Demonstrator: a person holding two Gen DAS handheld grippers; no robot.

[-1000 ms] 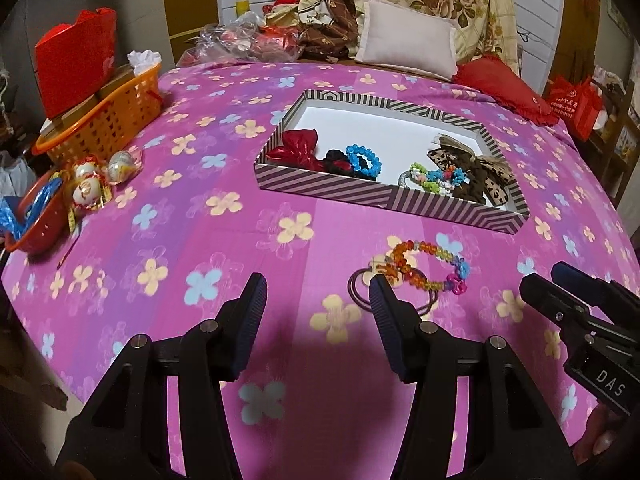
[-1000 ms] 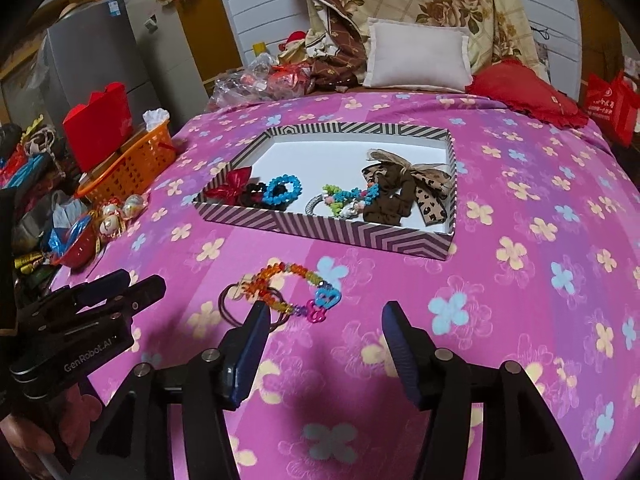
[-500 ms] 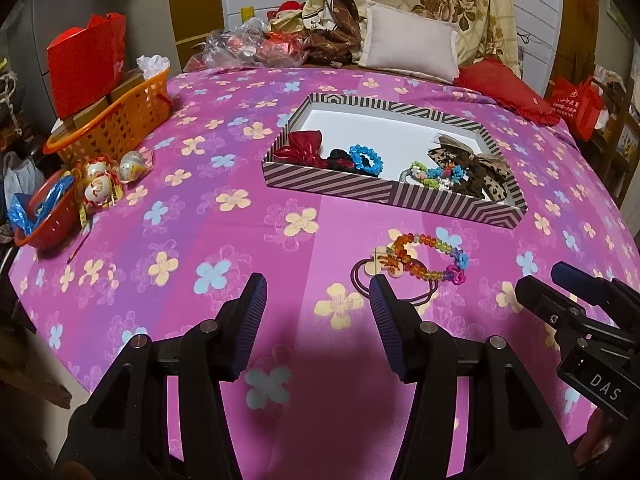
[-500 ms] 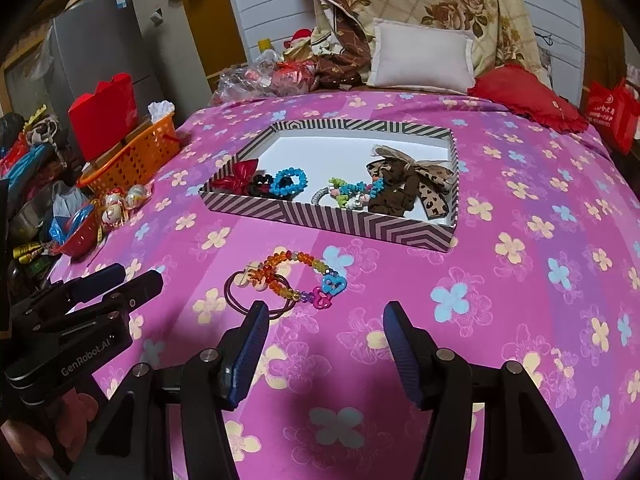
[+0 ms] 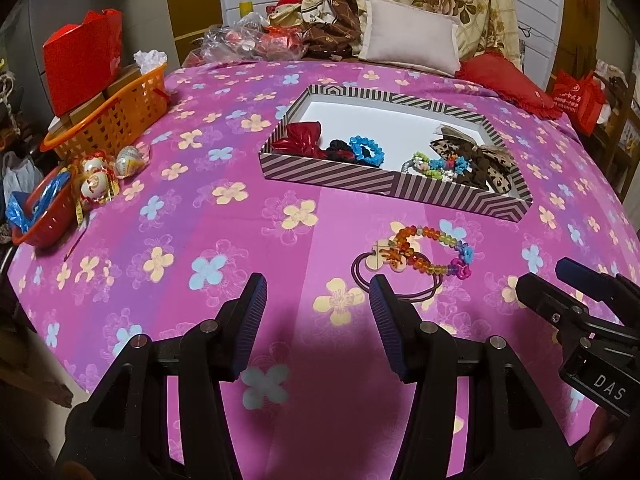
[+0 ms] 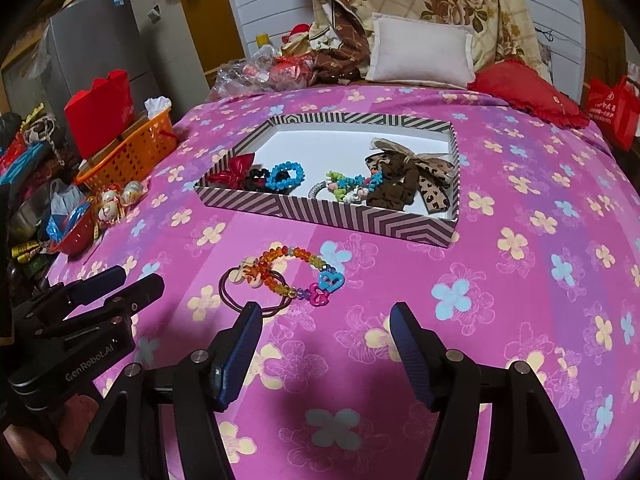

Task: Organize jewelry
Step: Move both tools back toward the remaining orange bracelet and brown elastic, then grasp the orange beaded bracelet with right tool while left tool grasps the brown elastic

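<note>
So, two readable labels on the grippers
Left gripper [image 6: 120, 284] at 9 o'clock reads "GenRobot.AI", jaws apart, empty; right gripper [image 5: 560, 280] at 3 o'clock reads "DAS", opening, empty.

Warm indoor light, soft shadows near bottom, sharp focus, fisheye-bent dark corners

A pink bedspread [image 6: 520, 300] with yellow and blue flowers carries a brown-and-cream striped box [image 6: 360, 218], white inside, an orange basket [image 5: 108, 120] at ten o'clock, and a rainbow-beaded bracelet [image 6: 296, 272].
</note>
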